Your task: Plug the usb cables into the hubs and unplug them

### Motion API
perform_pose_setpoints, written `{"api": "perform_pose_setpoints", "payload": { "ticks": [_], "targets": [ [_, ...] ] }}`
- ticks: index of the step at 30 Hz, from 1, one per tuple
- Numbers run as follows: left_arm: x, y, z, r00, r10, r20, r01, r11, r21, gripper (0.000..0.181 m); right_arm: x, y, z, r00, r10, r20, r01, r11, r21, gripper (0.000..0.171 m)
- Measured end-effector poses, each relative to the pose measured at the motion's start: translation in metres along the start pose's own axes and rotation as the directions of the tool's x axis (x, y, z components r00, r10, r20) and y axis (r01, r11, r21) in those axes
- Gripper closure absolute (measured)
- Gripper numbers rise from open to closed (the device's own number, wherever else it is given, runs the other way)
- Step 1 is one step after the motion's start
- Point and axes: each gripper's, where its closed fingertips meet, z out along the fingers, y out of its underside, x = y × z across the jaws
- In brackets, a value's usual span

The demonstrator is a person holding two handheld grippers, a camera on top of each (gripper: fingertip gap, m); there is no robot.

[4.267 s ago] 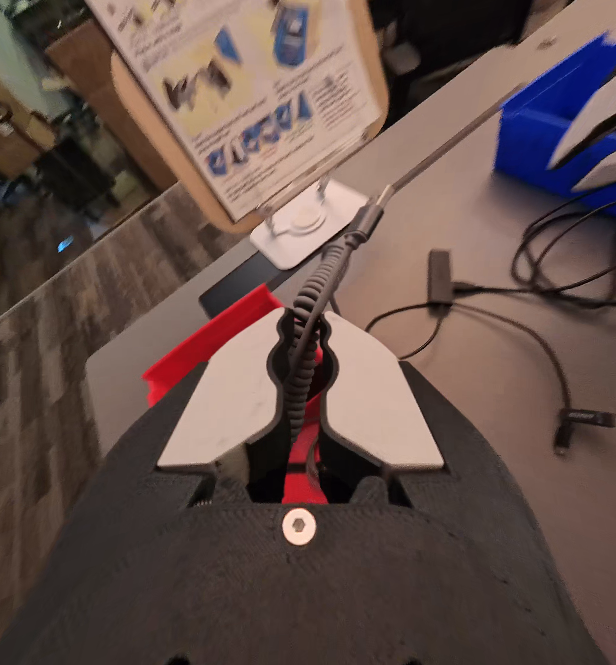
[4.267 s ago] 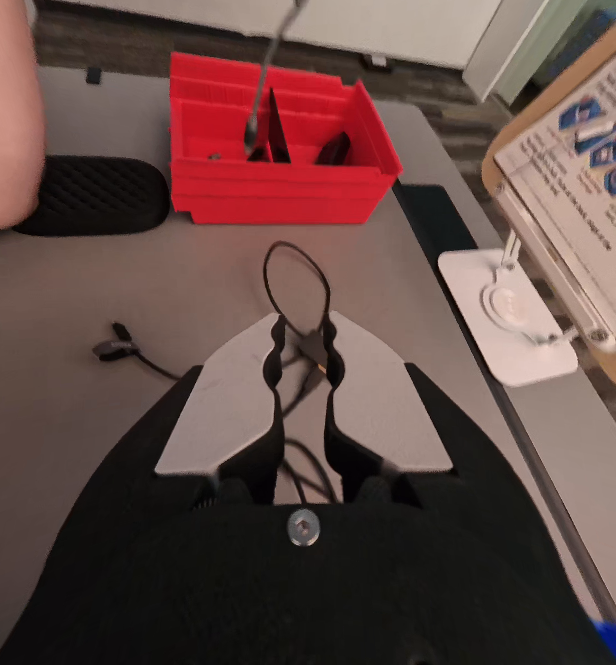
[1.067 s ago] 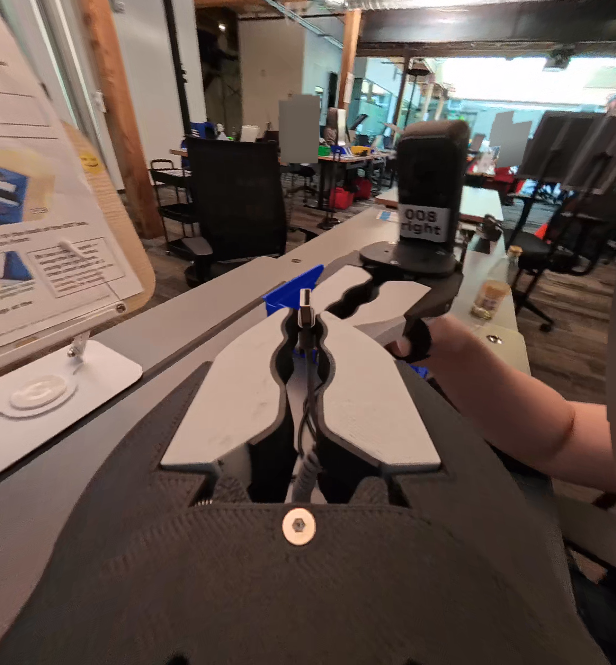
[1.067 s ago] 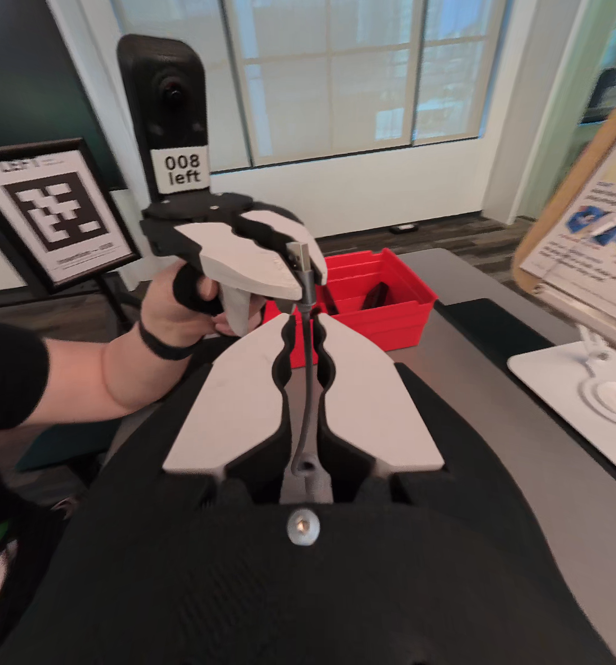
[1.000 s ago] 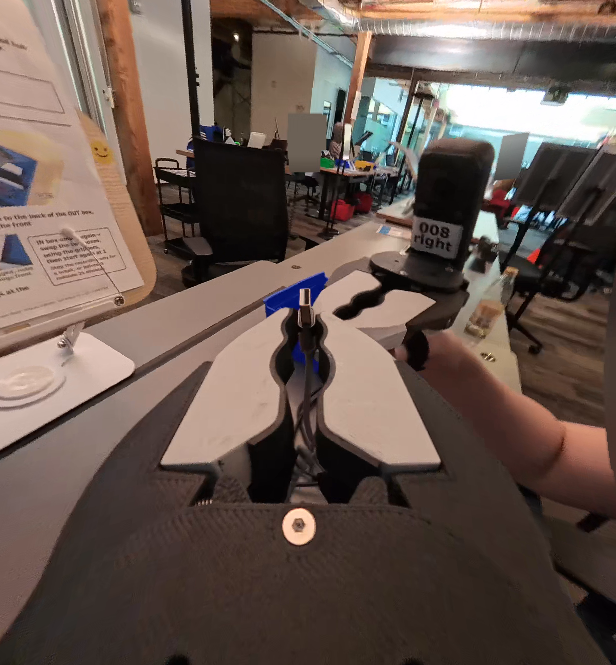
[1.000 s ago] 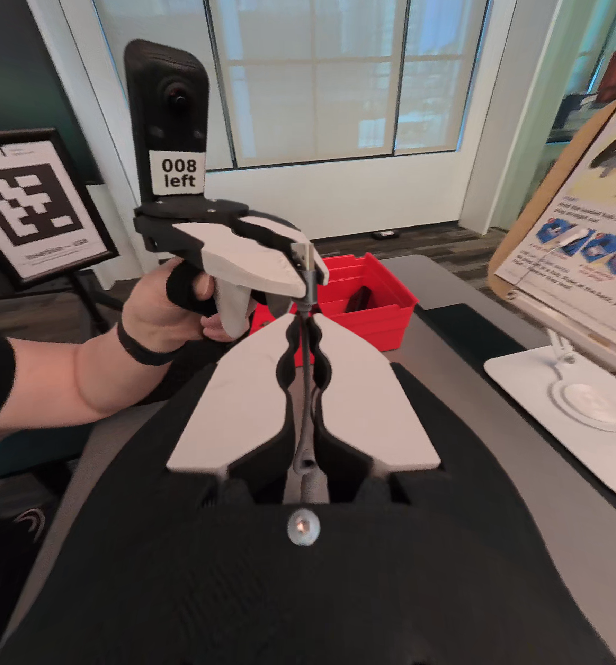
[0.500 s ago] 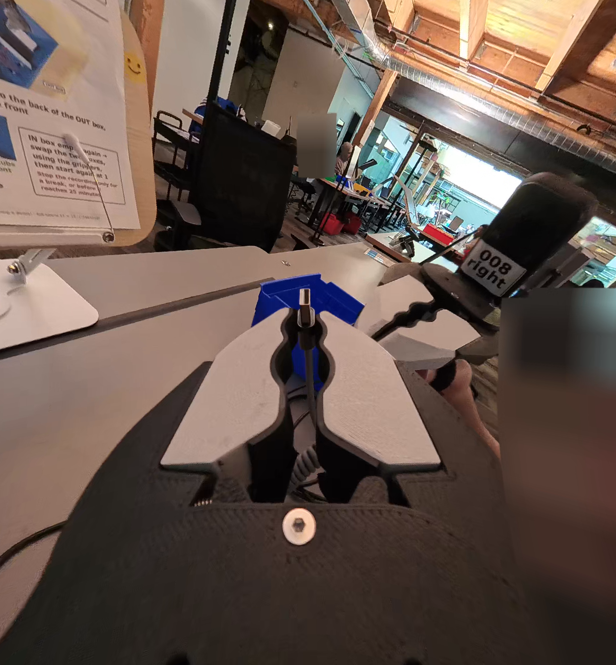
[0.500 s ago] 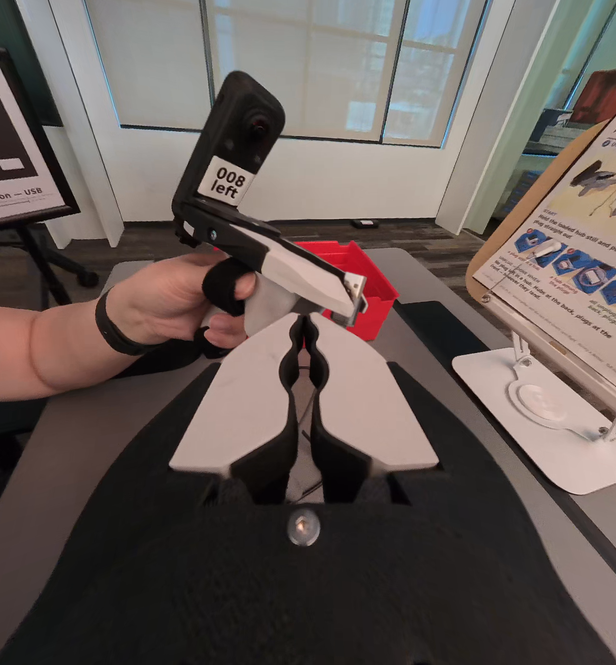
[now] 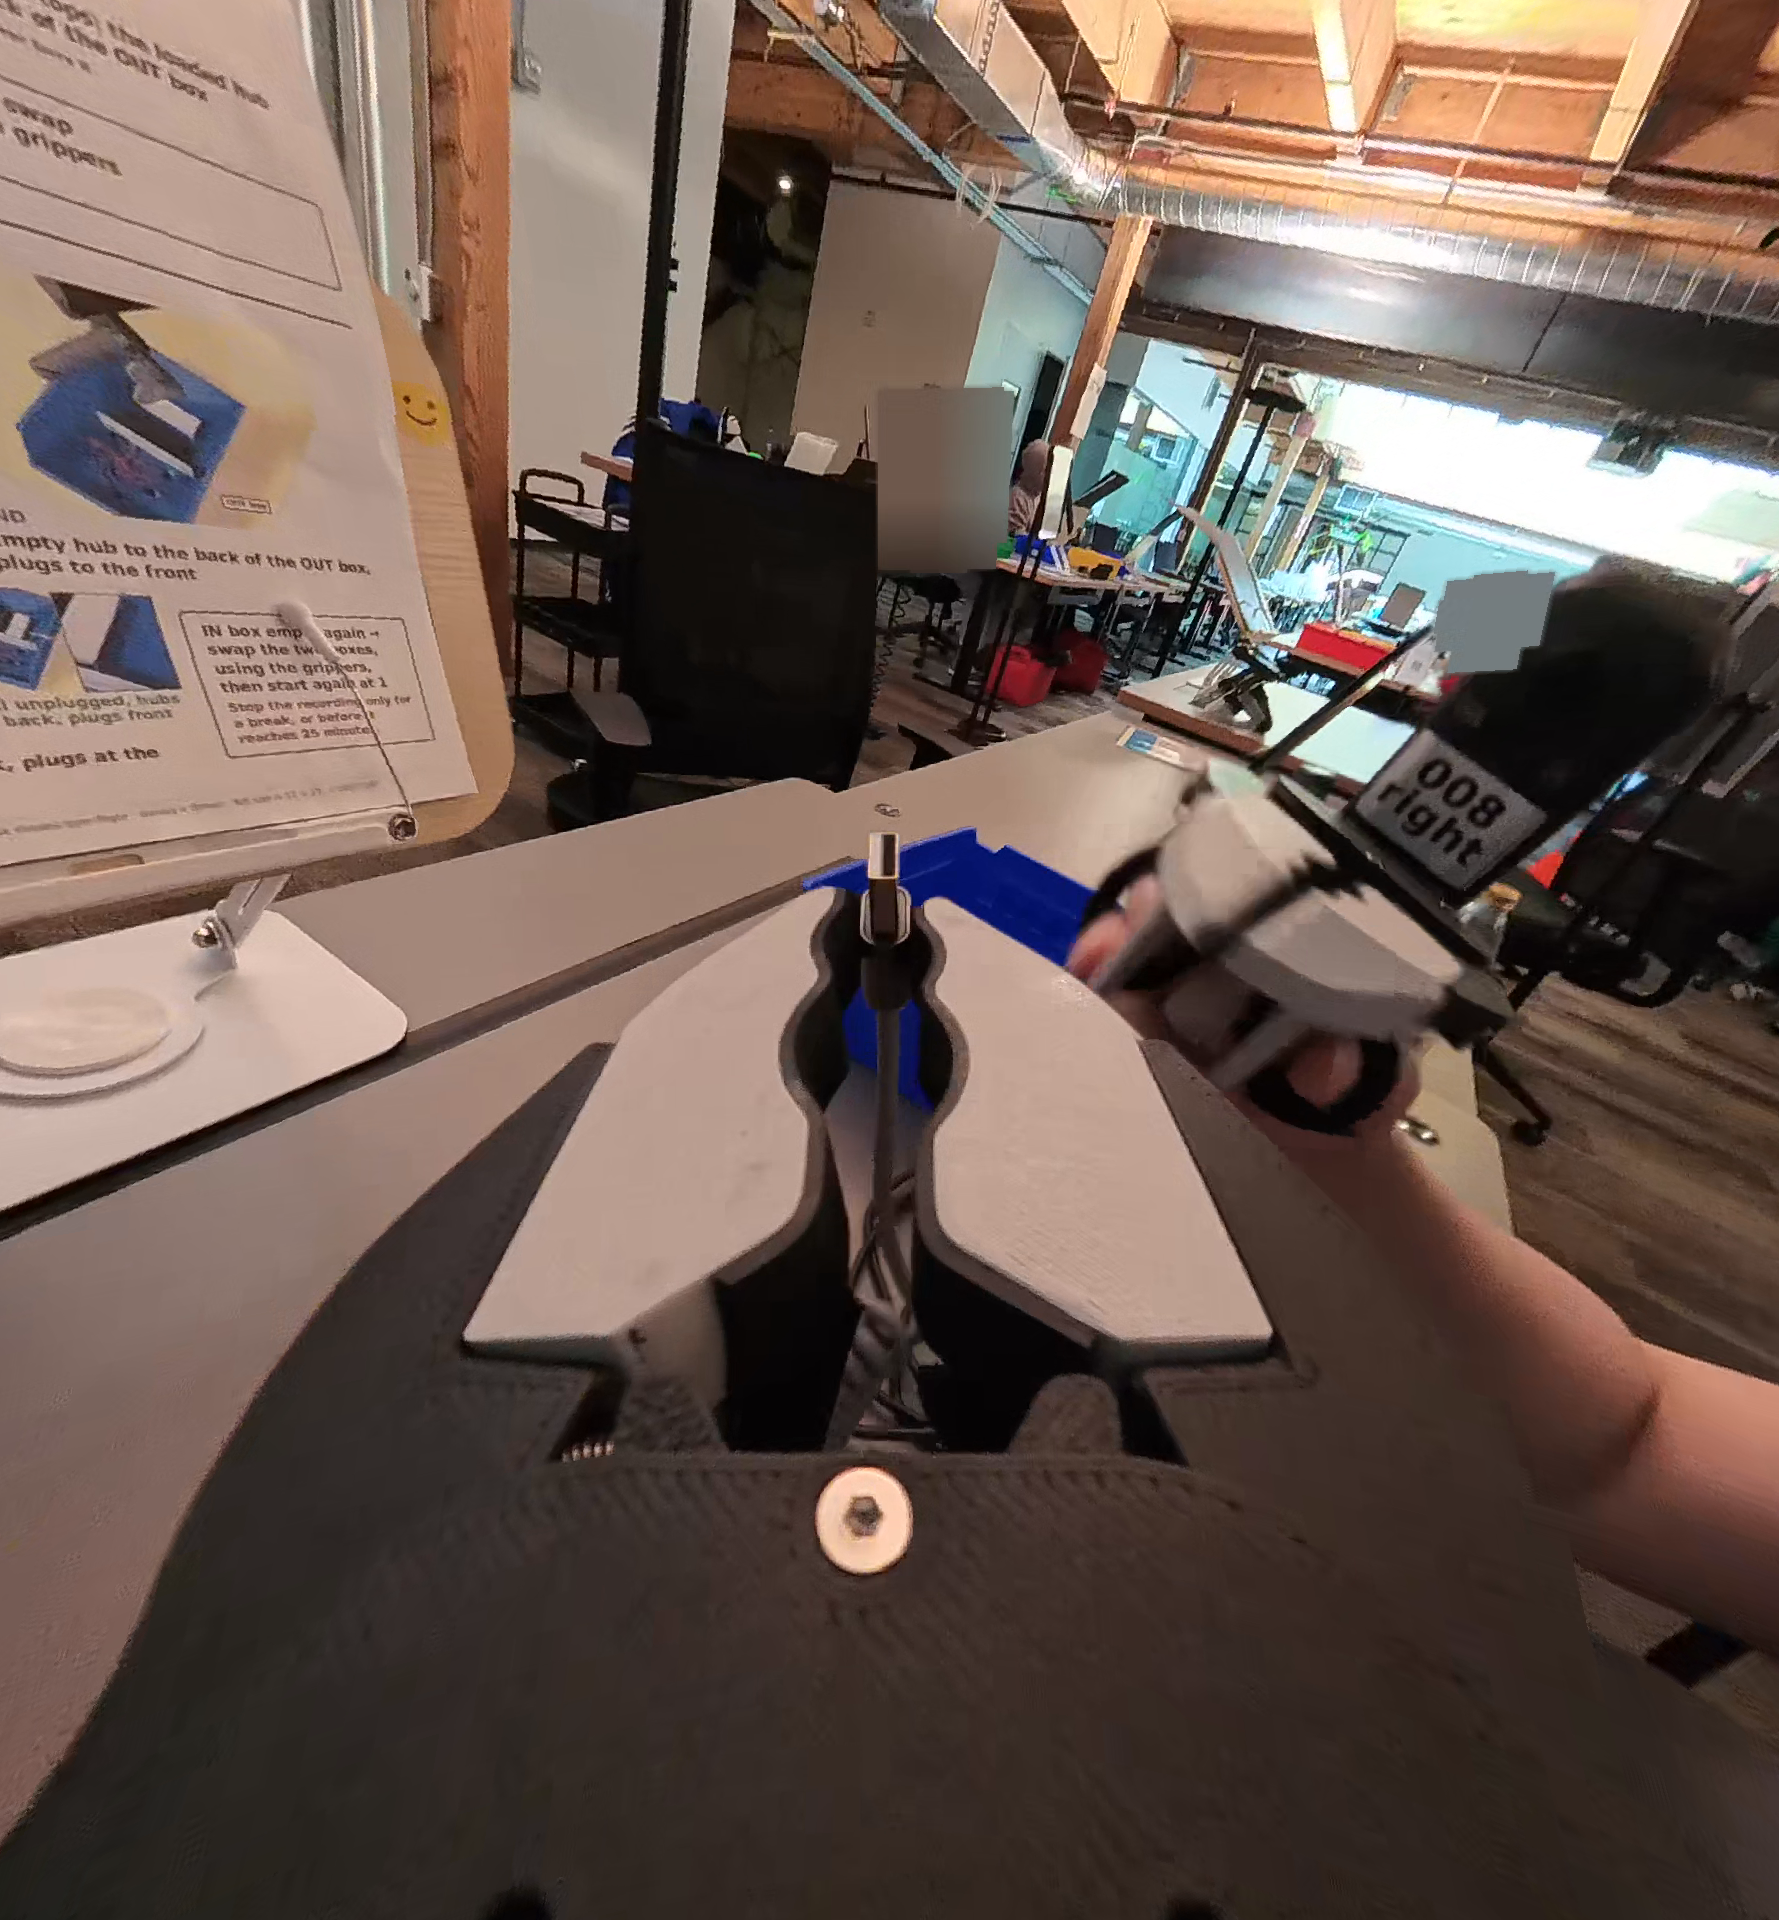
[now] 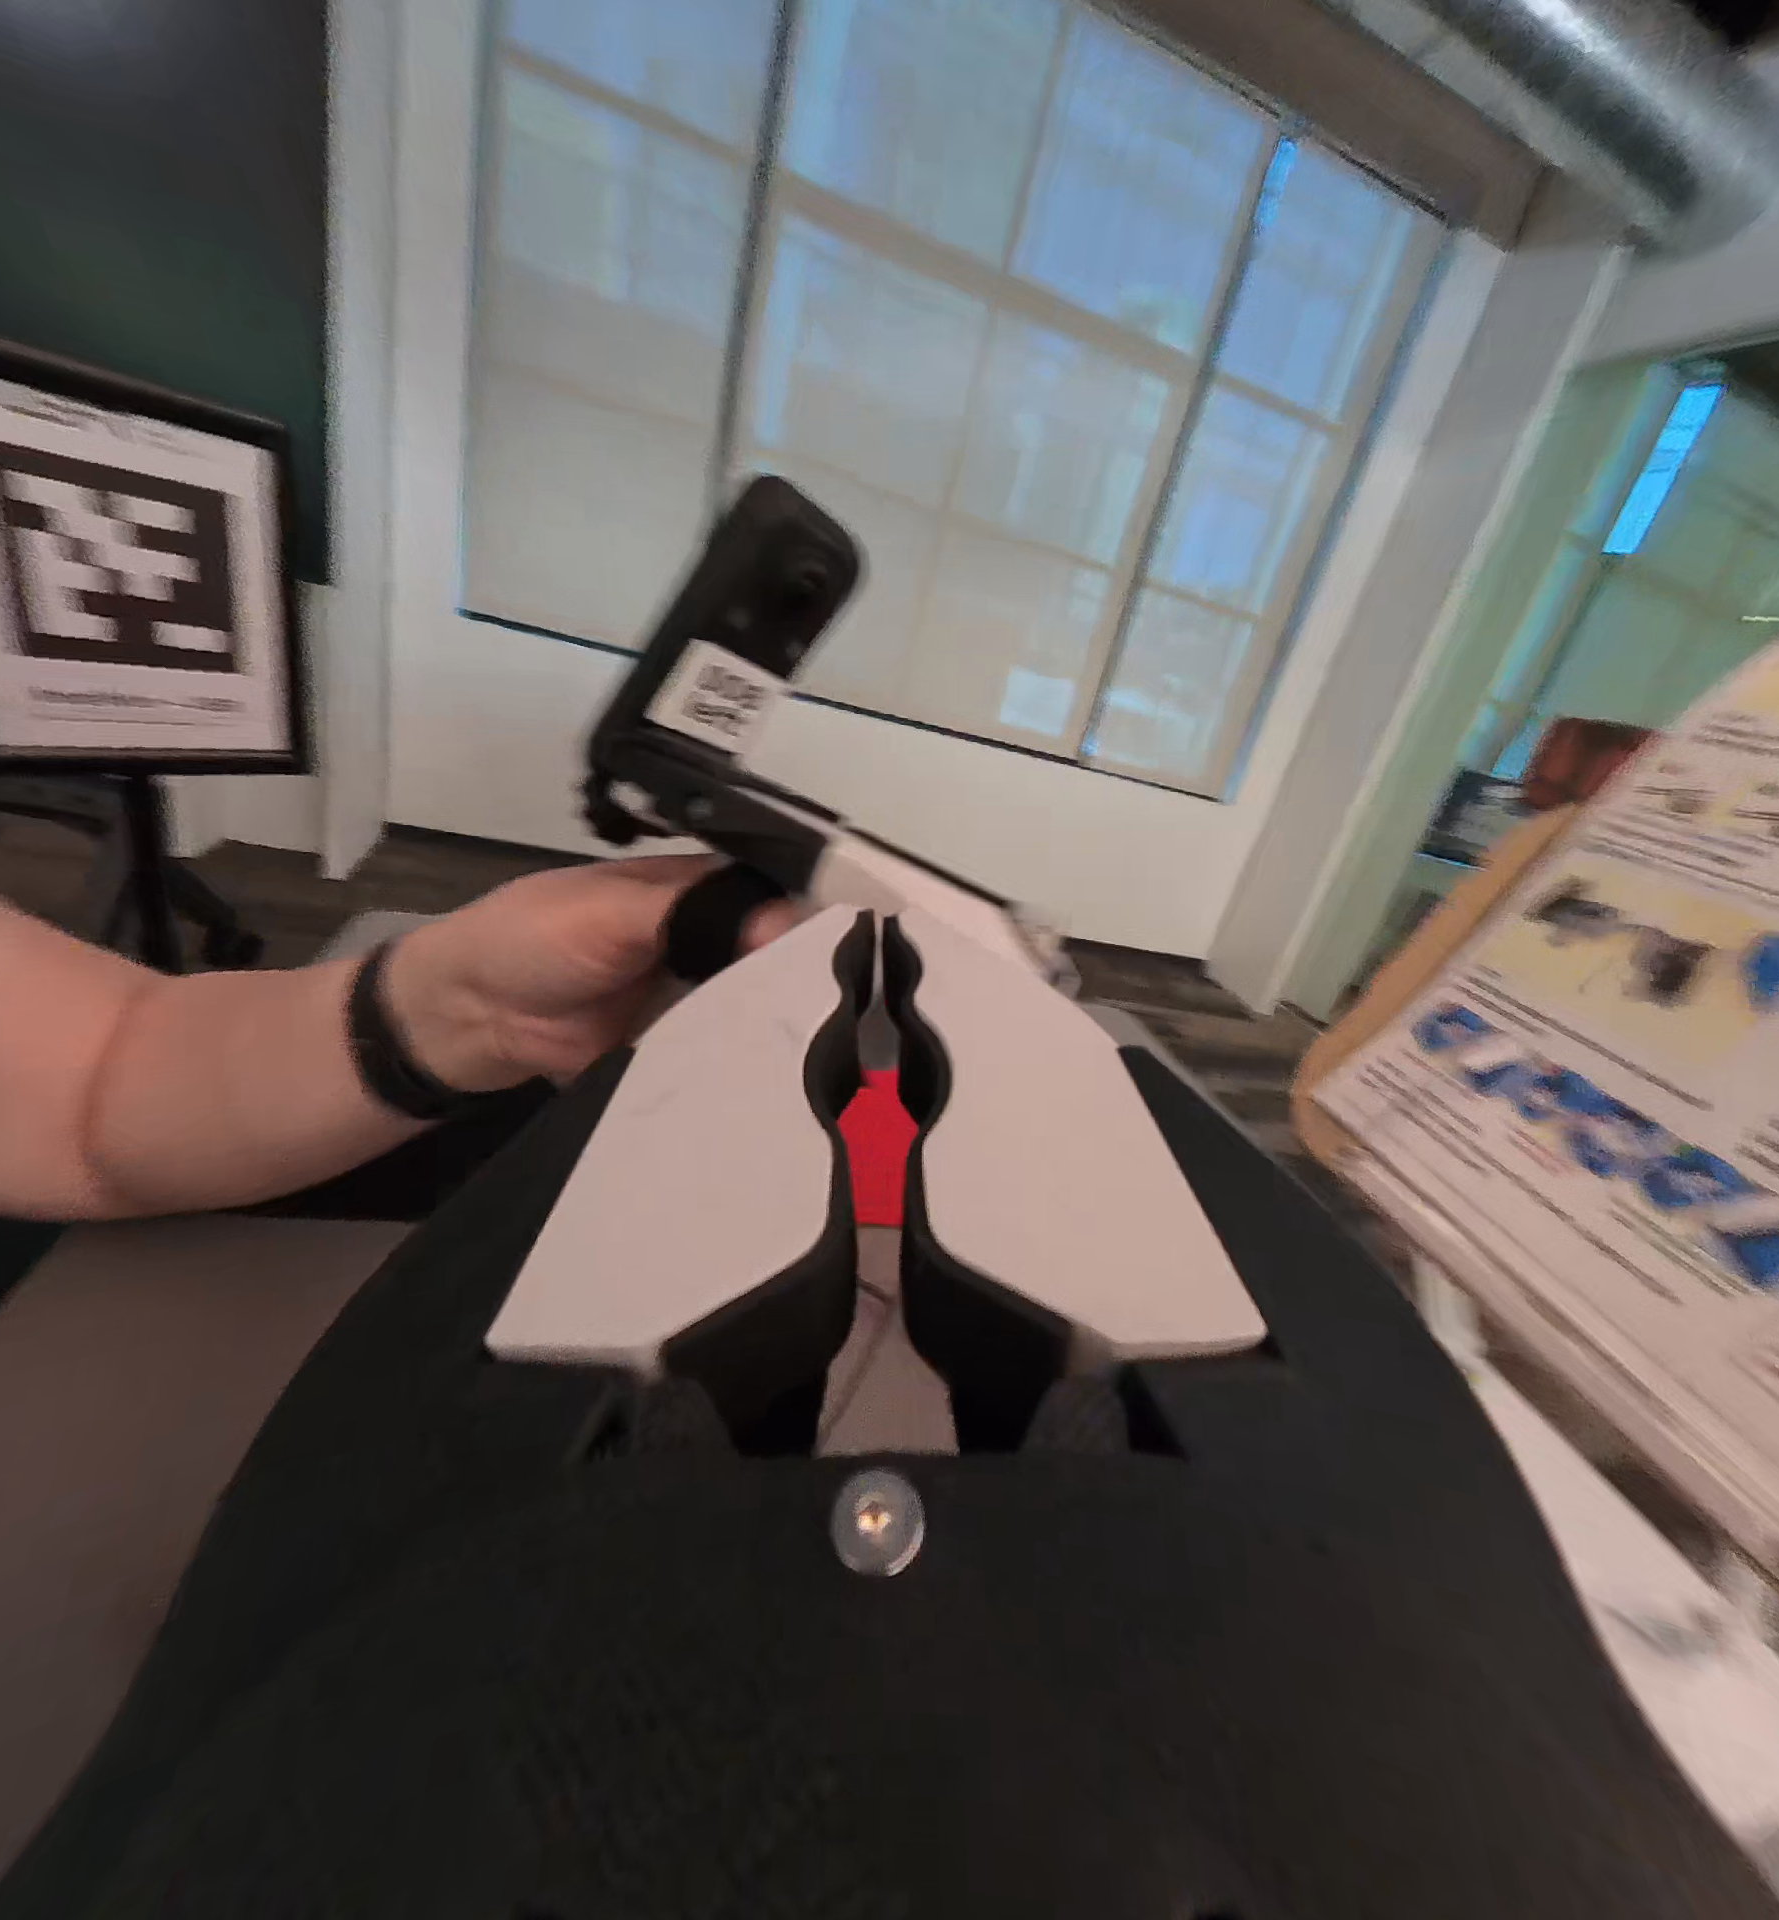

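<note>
My left gripper [image 9: 883, 925] is shut on a black USB cable [image 9: 883, 1081] just below its plug [image 9: 883, 868]. The plug's metal tip sticks out past the fingertips, and the cable runs back between the fingers. My right gripper [image 10: 880, 927] is shut, with nothing showing between its tips. It shows blurred in the left wrist view [image 9: 1145, 894], held in a hand a little to the right of the plug. The left gripper [image 10: 968, 899] shows blurred in the right wrist view, just beyond my right fingertips. No hub is in view.
A blue bin [image 9: 978, 883] stands on the grey table [image 9: 573, 904] behind the plug. A red bin [image 10: 874, 1143] shows through the right gripper's gap. An instruction board on a white stand [image 9: 168, 1018] is at the table's far side [image 10: 1591, 1039].
A second ago my right gripper held the cable below the plug; it has let go, shut empty and swung aside. My left gripper keeps the plug and has tilted slightly.
</note>
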Motion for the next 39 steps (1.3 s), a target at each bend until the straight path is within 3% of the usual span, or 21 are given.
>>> {"api": "perform_pose_setpoints", "payload": {
  "ticks": [1,3,4,7,11,16,18,20,23,25,28,33,39],
  "targets": [
    [-0.002,-0.003,-0.004,1.000,-0.021,-0.003,0.021,1.000,0.008,0.173,-0.016,0.000,0.006,0.996,0.035,0.084,-0.035,0.999,0.000,0.170],
    [-0.008,-0.010,-0.013,0.999,-0.046,0.003,0.046,0.999,0.012,0.173,-0.049,0.014,0.023,0.966,0.126,0.224,-0.112,0.991,-0.077,0.171],
    [-0.011,-0.014,-0.017,0.999,-0.050,0.010,0.050,0.999,0.020,0.173,-0.056,0.030,0.036,0.965,0.156,0.208,-0.126,0.980,-0.153,0.171],
    [-0.011,-0.024,-0.029,0.998,-0.058,0.005,0.058,0.998,0.032,0.173,-0.043,0.089,0.063,0.995,0.073,-0.068,-0.091,0.942,-0.323,0.171],
    [0.016,-0.027,-0.028,0.994,-0.078,-0.082,0.081,0.996,0.032,0.173,-0.033,0.113,0.071,0.952,-0.030,-0.304,-0.053,0.964,-0.261,0.170],
    [0.065,-0.017,-0.014,0.955,-0.160,-0.249,0.169,0.985,0.016,0.172,-0.057,0.094,0.081,0.949,0.157,-0.274,-0.154,0.987,0.033,0.170],
    [0.075,-0.023,-0.016,0.947,-0.158,-0.278,0.183,0.981,0.065,0.173,-0.045,0.084,0.072,0.933,0.153,-0.326,-0.113,0.984,0.139,0.167],
    [0.078,-0.025,-0.019,0.953,-0.140,-0.269,0.167,0.983,0.080,0.173,-0.027,0.075,0.060,0.904,0.035,-0.426,0.026,0.990,0.135,0.153],
    [0.079,-0.029,-0.021,0.941,-0.182,-0.286,0.220,0.970,0.108,0.173,-0.002,0.038,0.030,0.787,-0.152,-0.597,0.280,0.952,0.127,0.132],
    [0.077,-0.028,-0.020,0.927,-0.220,-0.303,0.260,0.961,0.097,0.173,0.003,0.010,0.010,0.734,-0.220,-0.642,0.408,0.899,0.158,0.133],
    [0.075,-0.022,-0.015,0.907,-0.265,-0.328,0.302,0.951,0.068,0.173,-0.008,-0.021,-0.006,0.751,-0.286,-0.596,0.507,0.827,0.242,0.140],
    [0.072,-0.020,-0.013,0.900,-0.286,-0.329,0.324,0.944,0.066,0.173,-0.010,-0.019,-0.007,0.742,-0.441,-0.505,0.576,0.805,0.144,0.158],
    [0.069,-0.020,-0.013,0.908,-0.279,-0.313,0.321,0.943,0.089,0.173,-0.010,-0.017,-0.007,0.761,-0.420,-0.494,0.549,0.822,0.148,0.160]
  ]
}}
